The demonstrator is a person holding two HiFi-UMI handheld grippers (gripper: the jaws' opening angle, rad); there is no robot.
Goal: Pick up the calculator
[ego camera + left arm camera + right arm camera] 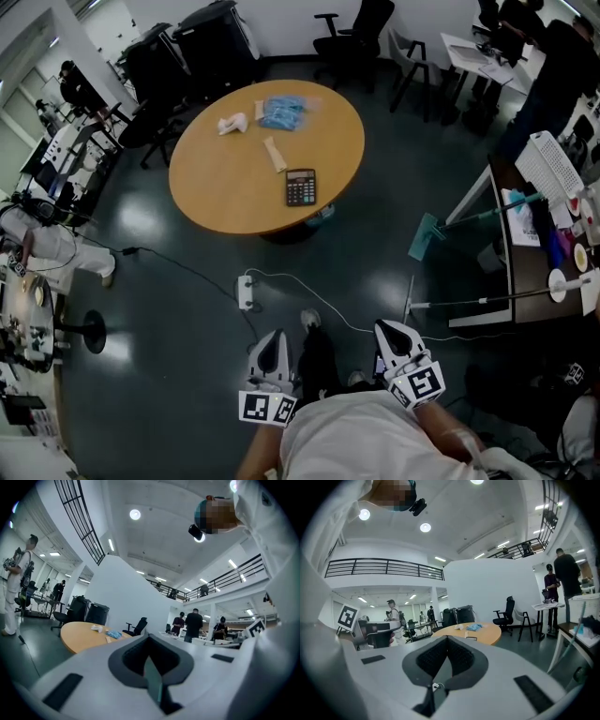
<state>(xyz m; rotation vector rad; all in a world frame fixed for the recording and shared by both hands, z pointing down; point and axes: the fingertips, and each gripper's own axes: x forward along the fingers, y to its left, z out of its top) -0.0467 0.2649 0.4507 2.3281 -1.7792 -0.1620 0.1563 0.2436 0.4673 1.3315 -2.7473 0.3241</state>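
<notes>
— Head view, closest in: left gripper (274, 336) and right gripper (388, 329) are both clenched, with nothing in either.
— So this is only the approach?
— I'd say so. The calculator (300, 187) lies well ahead on the round table (220, 192), near its closer edge. The jaws must spread before reaching it.
— Which way does it lie?
— Long axis running away from the person, display seemingly at the far end.
</notes>
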